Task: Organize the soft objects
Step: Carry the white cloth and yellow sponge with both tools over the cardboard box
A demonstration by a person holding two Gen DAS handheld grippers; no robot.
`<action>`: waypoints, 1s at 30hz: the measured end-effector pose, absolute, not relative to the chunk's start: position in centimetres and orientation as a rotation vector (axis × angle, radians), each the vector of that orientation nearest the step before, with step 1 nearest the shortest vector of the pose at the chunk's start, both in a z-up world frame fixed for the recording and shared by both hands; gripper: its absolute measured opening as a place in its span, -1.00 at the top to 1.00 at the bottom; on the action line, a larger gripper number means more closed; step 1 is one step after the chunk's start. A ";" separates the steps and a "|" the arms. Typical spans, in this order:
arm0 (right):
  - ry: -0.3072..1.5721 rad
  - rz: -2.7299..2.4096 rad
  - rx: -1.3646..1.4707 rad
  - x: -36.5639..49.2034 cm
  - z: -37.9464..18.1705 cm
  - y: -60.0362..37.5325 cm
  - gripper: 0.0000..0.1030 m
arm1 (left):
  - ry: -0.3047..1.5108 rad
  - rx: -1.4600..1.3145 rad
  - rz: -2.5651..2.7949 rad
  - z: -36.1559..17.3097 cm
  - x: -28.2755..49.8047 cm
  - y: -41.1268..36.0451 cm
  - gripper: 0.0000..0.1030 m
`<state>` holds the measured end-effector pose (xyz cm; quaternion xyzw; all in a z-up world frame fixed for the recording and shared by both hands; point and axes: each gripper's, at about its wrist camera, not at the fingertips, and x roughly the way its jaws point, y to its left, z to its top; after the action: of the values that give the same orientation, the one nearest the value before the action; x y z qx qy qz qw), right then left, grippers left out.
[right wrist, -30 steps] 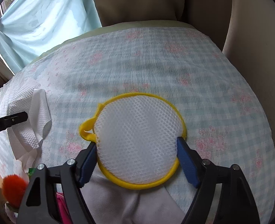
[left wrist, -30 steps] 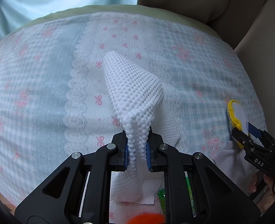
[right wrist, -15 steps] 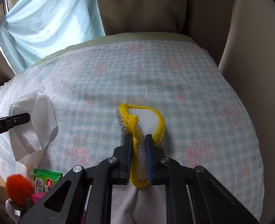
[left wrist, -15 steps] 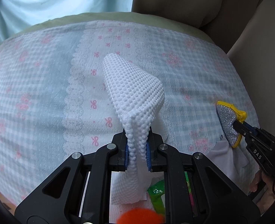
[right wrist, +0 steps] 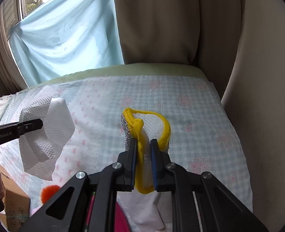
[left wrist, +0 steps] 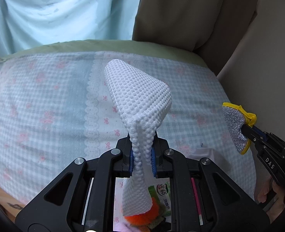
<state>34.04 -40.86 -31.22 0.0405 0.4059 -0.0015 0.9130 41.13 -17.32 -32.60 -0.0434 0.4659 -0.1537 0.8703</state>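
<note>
A bed or cushion spread with a pale blue gingham cover (left wrist: 45,104) printed with pink bows fills the scene, backed by a light blue curtain (right wrist: 65,38) at a window and a tan upholstered cushion (right wrist: 156,23). The left gripper (left wrist: 142,159) is clamped on a white waffle-weave cloth (left wrist: 138,94), which rises in a folded cone above the pads and hangs in a tail below them, clear of the cover. The right gripper (right wrist: 144,165) is pinched tight on a yellow-rimmed scrubbing pad (right wrist: 148,123), folded in half between the pads, white mesh inside and silver glitter outside. Both items appear to be in the carrying step, lifted and awaiting placement; the next move likely calls for choosing a bare stretch of the cover and lowering each piece flat before letting go. Near the front edge lies a clutter: an orange pompom (right wrist: 49,192), a green packet (left wrist: 162,195), something pink (right wrist: 121,222), a thin white cloth (right wrist: 148,208) and a cardboard box (right wrist: 14,199). These crowd the near side, so the open middle looks the safer spot.
</note>
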 end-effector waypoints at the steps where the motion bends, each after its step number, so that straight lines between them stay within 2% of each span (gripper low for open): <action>1: 0.827 0.001 0.080 33.5 -30.0 -40.4 0.76 | 0.965 -0.098 -0.322 -31.4 40.5 -16.8 0.77; 10: 0.771 0.059 0.049 26.8 -18.4 -34.3 0.76 | 0.876 -0.113 -0.323 -19.4 31.7 -9.9 0.77; 16: 0.757 0.145 0.032 22.1 -13.5 -27.1 0.76 | 0.883 -0.099 -0.280 -14.9 25.4 -1.7 0.77; 23: 0.839 0.280 0.053 18.5 -14.2 -16.6 0.76 | 0.976 -0.079 -0.219 -15.4 20.4 9.0 0.77; 30: 0.967 0.321 0.063 16.5 -19.1 -6.5 0.76 | 1.125 -0.050 -0.222 -20.6 19.8 17.0 0.77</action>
<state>16.53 -6.48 -19.07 0.0303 0.4626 0.1536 0.8726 19.75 17.01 -20.64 -0.0235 0.5320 -0.1050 0.8399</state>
